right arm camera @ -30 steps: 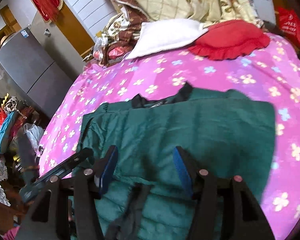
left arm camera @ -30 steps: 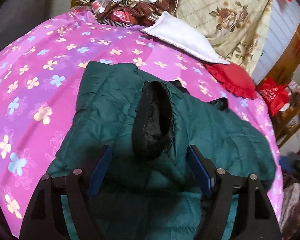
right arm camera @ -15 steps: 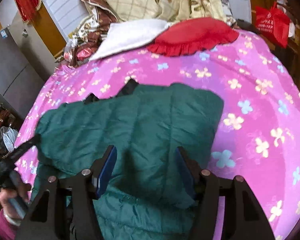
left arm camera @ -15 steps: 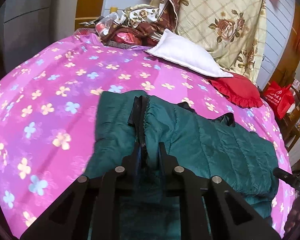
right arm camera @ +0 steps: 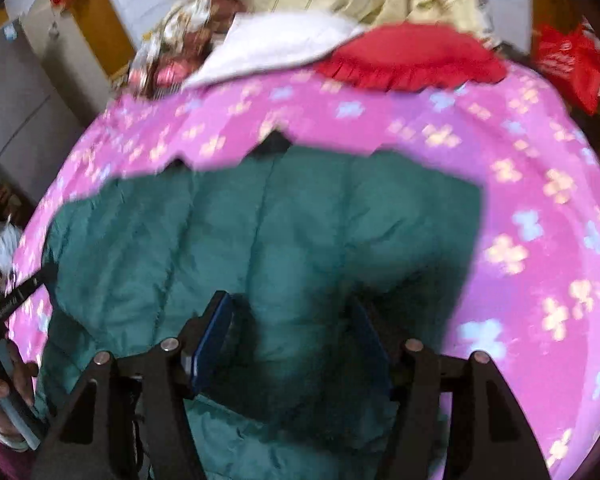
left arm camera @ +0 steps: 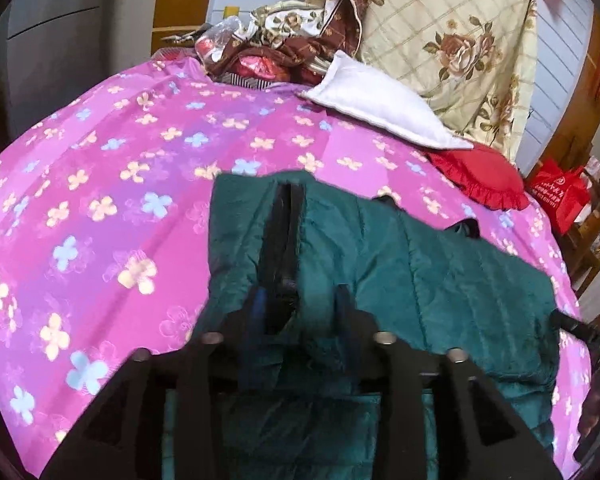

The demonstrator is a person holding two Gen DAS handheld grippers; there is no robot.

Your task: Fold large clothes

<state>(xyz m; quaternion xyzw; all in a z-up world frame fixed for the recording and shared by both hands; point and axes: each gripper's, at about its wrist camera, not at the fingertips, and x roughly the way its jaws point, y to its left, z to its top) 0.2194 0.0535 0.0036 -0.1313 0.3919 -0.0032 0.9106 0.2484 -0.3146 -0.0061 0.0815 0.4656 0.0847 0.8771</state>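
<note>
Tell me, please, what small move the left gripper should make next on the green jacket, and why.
Probably draw the left gripper back and up, clear of the green padded jacket. Its jaws stand partly apart, and the sleeve with the black cuff lies folded over the jacket. The right gripper hovers open above the jacket.

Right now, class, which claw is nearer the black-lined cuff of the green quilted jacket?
Left. The left claw straddles the black-lined cuff; the right claw hangs over the jacket's plain green panel.
</note>
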